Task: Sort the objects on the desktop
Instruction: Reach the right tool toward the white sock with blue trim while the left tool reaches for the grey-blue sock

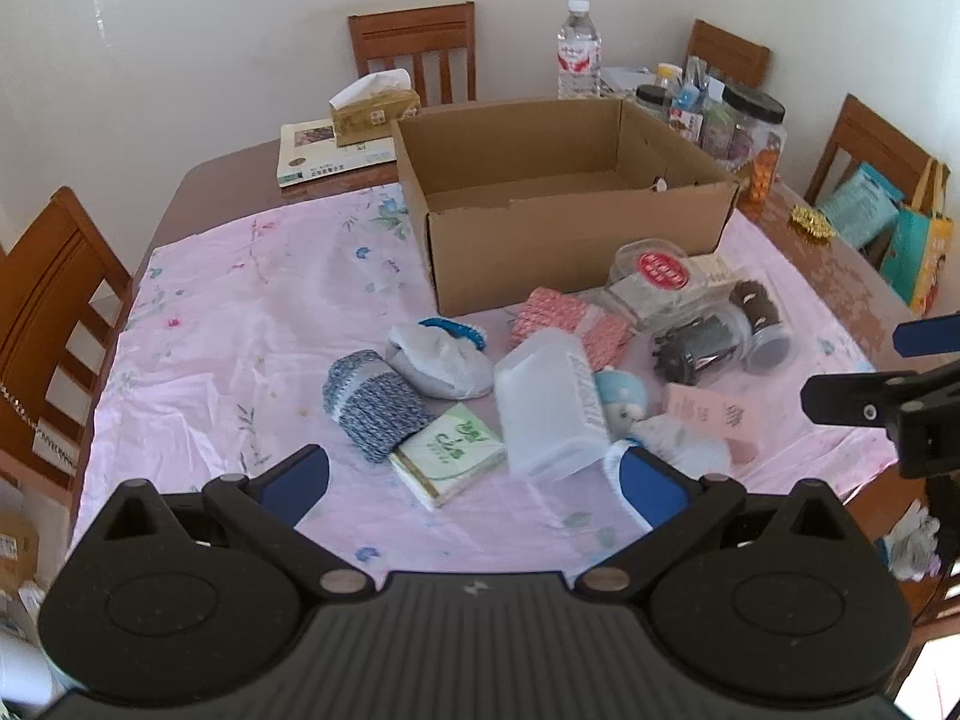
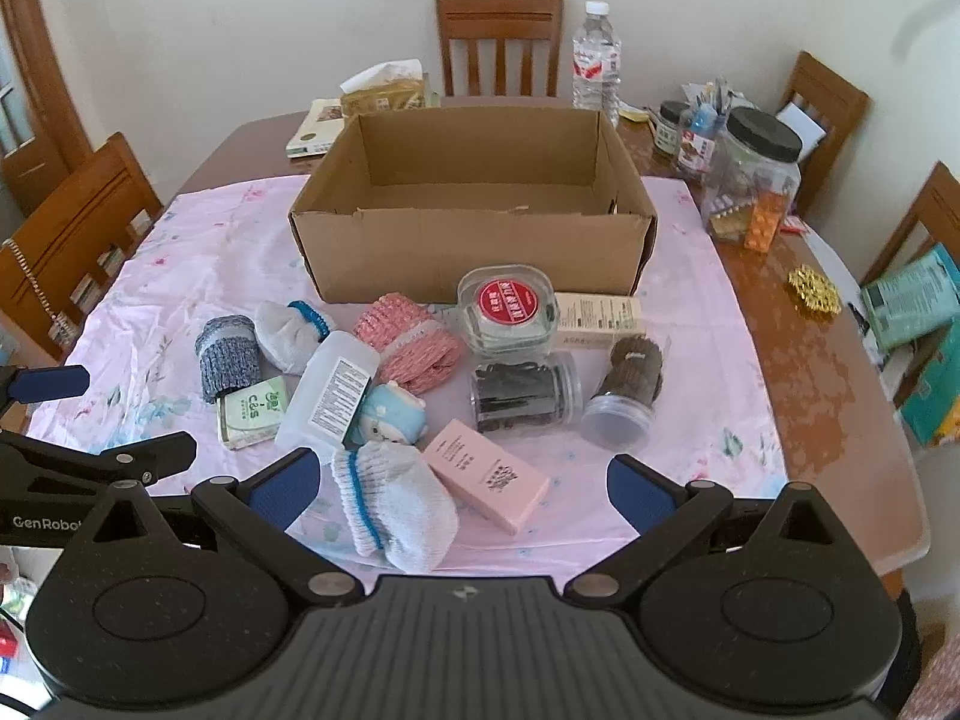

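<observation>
Both sets of jaws stand wide open and empty above the near edge of the desk, the right gripper poised over a white sock with a blue band and a pink carton, the left gripper hovering over a green-and-white tissue pack and a translucent plastic case. Beyond them the unsorted pile lies on a pink floral cloth: a blue knit roll, a pink knit roll, a small blue plush toy, a red-lidded jar and two clear tubs on their sides, one of dark clips and one with a brown filling. The open cardboard box, the likely destination, sits behind the pile and appears empty. The items touch and overlap, so lifting one could drag a neighbour along; the tubs on their sides look apt to roll if nudged, and the soft socks may slip from a shallow pinch. The two grippers are near each other and could clash reaching for the same cluster.
</observation>
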A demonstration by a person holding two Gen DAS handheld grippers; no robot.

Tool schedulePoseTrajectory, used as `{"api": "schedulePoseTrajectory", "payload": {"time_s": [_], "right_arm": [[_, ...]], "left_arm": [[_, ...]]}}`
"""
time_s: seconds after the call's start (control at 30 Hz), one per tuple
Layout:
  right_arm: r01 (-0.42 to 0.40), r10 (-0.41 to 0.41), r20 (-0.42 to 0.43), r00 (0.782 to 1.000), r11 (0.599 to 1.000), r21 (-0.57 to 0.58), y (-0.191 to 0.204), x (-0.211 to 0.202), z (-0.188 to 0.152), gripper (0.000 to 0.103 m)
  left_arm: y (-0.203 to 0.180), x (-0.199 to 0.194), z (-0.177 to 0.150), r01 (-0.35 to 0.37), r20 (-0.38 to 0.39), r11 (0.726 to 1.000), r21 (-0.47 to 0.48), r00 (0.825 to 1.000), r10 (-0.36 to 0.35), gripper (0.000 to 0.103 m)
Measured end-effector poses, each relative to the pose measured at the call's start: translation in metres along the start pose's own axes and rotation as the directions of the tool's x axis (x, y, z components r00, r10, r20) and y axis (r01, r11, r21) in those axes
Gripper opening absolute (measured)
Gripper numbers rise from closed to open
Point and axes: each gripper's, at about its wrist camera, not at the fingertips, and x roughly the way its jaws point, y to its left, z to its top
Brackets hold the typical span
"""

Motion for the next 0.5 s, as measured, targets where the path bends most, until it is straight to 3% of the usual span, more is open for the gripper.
{"api": "schedulePoseTrajectory", "payload": {"time_s": [0.5], "right_arm": [[0.006,-0.002,-0.062,0.998,0.997,0.071,0.032,0.064,-0.019,0.103]], "left_arm": [[0.045,0.035,0.003,0.074,-0.038,0.993,0.095,0.997,-0.07,0.102]]}}
